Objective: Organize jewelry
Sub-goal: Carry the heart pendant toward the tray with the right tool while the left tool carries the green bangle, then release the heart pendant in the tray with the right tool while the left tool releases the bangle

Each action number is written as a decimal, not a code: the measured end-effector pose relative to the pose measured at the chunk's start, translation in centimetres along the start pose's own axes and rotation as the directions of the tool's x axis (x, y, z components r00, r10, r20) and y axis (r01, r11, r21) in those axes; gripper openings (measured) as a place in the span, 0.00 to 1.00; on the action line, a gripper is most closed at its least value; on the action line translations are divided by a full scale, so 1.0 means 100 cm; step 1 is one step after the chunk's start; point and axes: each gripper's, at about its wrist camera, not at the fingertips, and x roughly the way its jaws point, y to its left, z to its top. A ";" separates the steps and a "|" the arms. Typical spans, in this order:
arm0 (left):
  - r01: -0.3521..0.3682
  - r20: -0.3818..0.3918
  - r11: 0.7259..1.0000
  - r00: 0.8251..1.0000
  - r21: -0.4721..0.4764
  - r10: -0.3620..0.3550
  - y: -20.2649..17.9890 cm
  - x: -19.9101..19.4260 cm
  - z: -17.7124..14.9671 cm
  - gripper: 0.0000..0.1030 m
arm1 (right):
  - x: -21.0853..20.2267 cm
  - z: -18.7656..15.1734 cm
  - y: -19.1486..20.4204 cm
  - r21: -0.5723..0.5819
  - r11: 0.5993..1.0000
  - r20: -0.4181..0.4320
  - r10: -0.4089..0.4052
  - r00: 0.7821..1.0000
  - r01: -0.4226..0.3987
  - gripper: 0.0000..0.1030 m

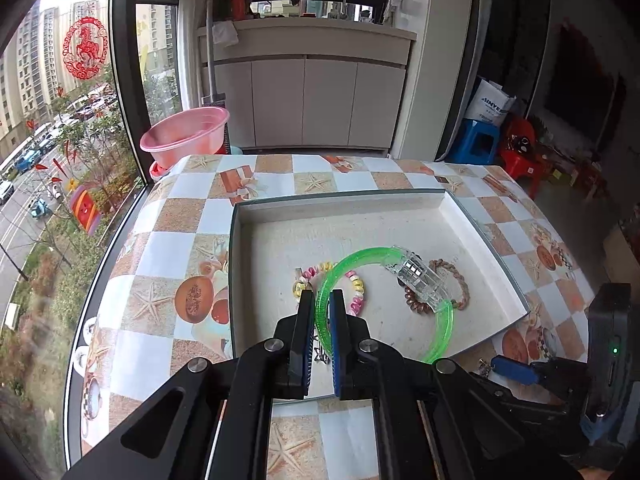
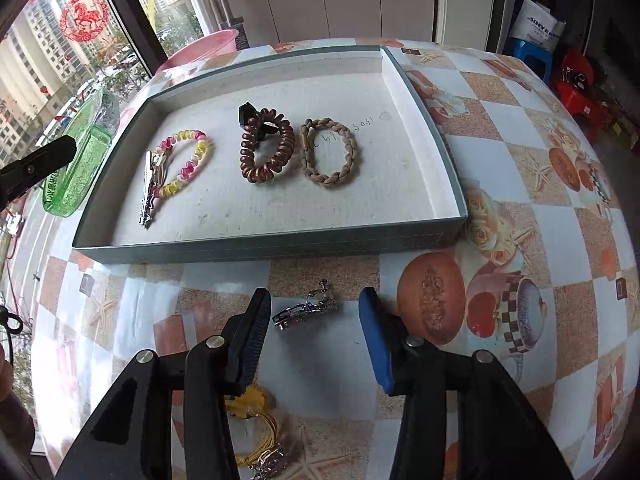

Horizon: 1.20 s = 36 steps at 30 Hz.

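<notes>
Tray (image 2: 264,240) holds four pieces. Left hand-held gripper (image 1: 323,300) pinching green bangle (image 1: 442,336) above it; right hand-held gripper (image 2: 314,314) spread around earring (image 2: 304,312) on counter (image 2: 520,184); tassel (image 2: 256,436) left.

The checkered table (image 2: 520,216) bears a shallow tray (image 2: 280,246), a silver earring (image 2: 306,312) and yellow cord jewelry (image 2: 256,432).

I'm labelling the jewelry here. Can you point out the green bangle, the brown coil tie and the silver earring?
green bangle (image 1: 325,294), left wrist view, on its ring between the fingers
brown coil tie (image 2: 266,148), right wrist view, on its coils
silver earring (image 2: 304,312), right wrist view, on its middle
</notes>
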 end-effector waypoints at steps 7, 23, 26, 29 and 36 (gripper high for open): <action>-0.002 -0.004 1.000 1.000 0.002 0.002 0.003 0.004 -0.002 0.19 | -0.009 -0.008 0.006 -0.034 0.999 0.020 -0.008 1.000 0.009 0.33; -0.029 -0.026 0.999 0.999 -0.024 0.029 0.003 0.028 0.011 0.19 | -0.052 0.068 -0.022 0.068 0.994 0.142 0.071 0.987 -0.081 0.33; -0.036 -0.040 0.999 0.999 -0.016 0.035 -0.001 0.038 0.008 0.19 | -0.040 0.080 -0.023 0.074 0.994 0.138 0.067 0.988 -0.077 0.33; -0.045 -0.047 0.999 0.998 0.001 0.045 -0.005 0.048 0.006 0.19 | -0.025 0.084 -0.023 0.081 0.994 0.127 0.064 0.990 -0.075 0.33; -0.065 -0.056 0.997 0.996 0.035 0.067 -0.011 0.061 0.000 0.19 | 0.003 0.085 -0.020 0.062 0.997 0.100 0.035 0.994 -0.042 0.33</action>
